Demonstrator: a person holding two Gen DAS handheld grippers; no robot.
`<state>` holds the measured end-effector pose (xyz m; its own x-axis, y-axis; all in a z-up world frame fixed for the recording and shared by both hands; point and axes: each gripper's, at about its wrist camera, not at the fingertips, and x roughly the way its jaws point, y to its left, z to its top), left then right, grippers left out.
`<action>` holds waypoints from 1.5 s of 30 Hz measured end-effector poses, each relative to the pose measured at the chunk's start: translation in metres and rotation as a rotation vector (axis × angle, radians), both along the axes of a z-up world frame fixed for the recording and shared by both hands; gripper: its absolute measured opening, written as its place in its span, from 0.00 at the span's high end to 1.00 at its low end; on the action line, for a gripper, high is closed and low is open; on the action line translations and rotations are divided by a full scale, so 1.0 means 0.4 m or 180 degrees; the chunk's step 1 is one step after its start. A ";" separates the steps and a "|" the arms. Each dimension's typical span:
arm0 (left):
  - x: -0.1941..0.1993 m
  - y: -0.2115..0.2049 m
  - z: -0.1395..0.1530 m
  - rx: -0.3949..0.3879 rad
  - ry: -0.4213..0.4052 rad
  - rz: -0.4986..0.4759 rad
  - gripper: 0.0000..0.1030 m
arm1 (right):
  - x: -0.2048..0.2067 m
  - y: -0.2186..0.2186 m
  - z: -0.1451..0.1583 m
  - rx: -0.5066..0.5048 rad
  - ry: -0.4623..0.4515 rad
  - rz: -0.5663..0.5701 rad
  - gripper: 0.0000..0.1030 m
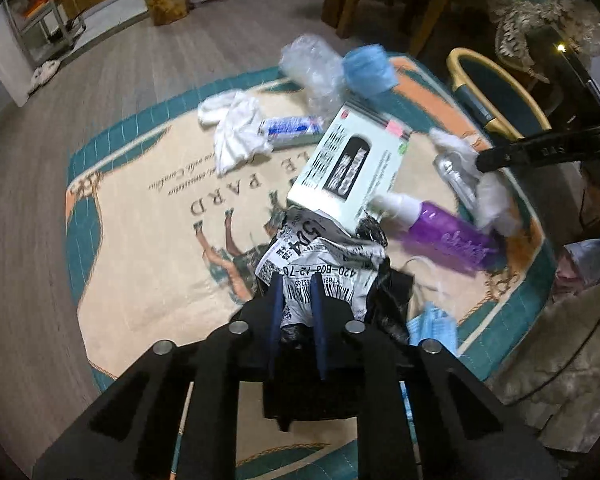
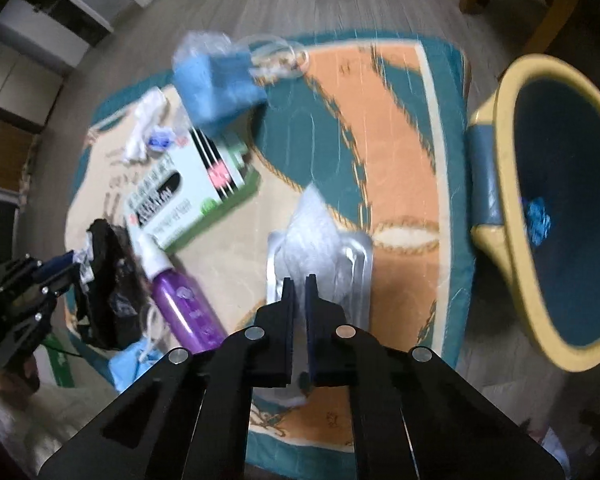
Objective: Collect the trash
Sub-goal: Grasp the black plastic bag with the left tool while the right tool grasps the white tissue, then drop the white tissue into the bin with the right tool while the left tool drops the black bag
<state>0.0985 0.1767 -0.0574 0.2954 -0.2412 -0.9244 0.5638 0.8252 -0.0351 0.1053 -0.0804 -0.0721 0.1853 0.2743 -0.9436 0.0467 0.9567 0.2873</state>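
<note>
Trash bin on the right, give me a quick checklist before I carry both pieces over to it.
1. Left tool shut on the crumpled black mailer bag: ok.
2. Right tool shut on the white wrapper: ok.
3. Bin mouth open and facing the right tool: ok.
4. Room in the bin: ok, only a small blue scrap shows inside.
5. Mailer bag free of the white box beside it: cannot tell, their edges overlap in the left view.
6. Purple spray bottle lying between the two tools, out of the right tool's way to the bin: ok.
</note>
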 end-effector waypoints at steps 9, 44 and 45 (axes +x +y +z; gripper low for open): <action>0.011 0.031 0.197 -0.0473 -0.0557 0.0280 0.89 | -0.006 -0.020 0.138 0.0131 -0.0513 -0.0011 0.94; 0.041 -0.771 0.186 -0.0832 -0.0743 -0.0827 0.89 | -0.124 -0.625 0.211 -0.0447 -0.1027 -0.1716 0.94; 0.041 -0.783 0.183 -0.0824 -0.0755 -0.0838 0.88 | -0.125 -0.631 0.206 -0.0444 -0.1014 -0.1727 0.94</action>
<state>0.1150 -0.1366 0.0158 0.3896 -0.5515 -0.7376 0.7711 0.6332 -0.0661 0.0553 -0.3329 0.0103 0.5401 -0.0585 -0.8395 0.4675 0.8503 0.2415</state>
